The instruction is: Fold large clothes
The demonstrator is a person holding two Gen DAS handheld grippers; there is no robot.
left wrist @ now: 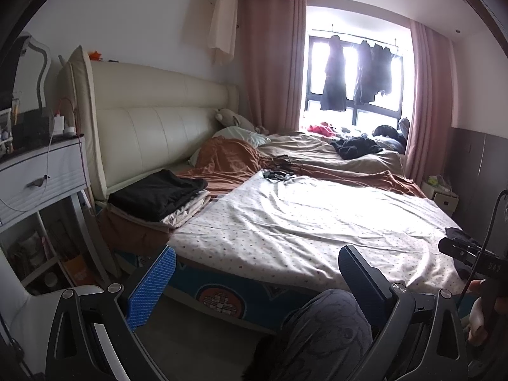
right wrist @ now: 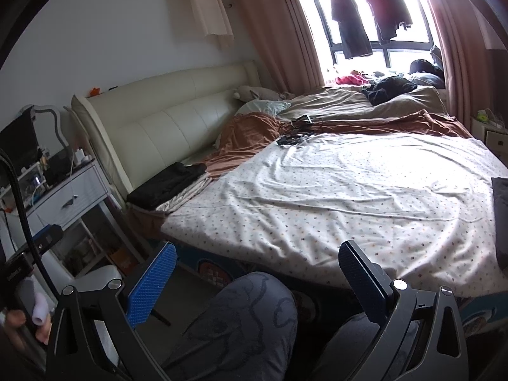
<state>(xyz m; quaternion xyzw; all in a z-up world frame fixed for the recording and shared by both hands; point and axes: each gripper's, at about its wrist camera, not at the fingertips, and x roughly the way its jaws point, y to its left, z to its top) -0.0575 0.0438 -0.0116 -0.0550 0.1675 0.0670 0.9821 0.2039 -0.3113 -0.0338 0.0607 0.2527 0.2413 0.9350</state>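
Clothes show as a folded stack (left wrist: 158,198) at the head-end corner of the bed (left wrist: 317,222), and a dark garment (right wrist: 501,219) at its foot-side edge. Left gripper (left wrist: 254,289) and right gripper (right wrist: 255,285) hang spread and empty short of the bed; a careless reach could drag the sheet or topple the stack.

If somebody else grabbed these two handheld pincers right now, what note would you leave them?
Left gripper: open, empty, held off the bed's near edge.
Right gripper: open, empty, likewise.
Done: a folded black garment lies on a folded beige cloth by the cream padded headboard.
Work area: the white dotted bedsheet has no garment spread on it.
Left, probably: a crumpled black garment near the window, and a dark grey cloth at the right edge.
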